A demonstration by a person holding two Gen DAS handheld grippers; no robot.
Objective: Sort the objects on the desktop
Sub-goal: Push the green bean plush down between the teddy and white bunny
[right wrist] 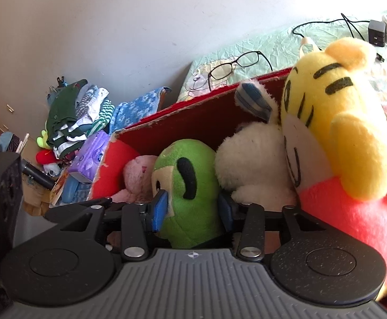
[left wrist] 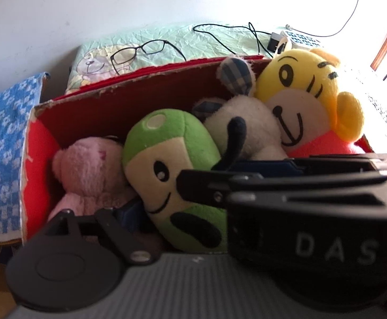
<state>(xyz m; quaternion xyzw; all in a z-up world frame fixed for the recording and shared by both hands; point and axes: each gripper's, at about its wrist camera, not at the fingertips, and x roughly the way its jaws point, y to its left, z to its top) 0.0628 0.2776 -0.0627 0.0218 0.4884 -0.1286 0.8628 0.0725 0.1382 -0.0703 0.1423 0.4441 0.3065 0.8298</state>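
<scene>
R gripper [right wrist: 192,210] pads clamped on green plush [right wrist: 190,191] in red box [right wrist: 193,117], L gripper [left wrist: 151,202] jaws spread wide, grasping nothing, yellow tiger plush [right wrist: 347,122] at right, pink plush [right wrist: 137,175] at left.

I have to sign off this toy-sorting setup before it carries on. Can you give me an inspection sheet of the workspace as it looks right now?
Surface: pale green quilted cover behind the box.
Job's things: red cardboard box holding a pink plush, green plush, white plush and yellow tiger plush.
Clutter: black-framed glasses on the cover; blue floral towel; folded clothes pile; purple pack.
Grippers: right gripper has its blue pads on either side of the green plush, pressing it; left gripper stands open over the box, holding nothing.
Cables: black cable running across the cover to a black charger.
Surroundings: plain white wall.
</scene>
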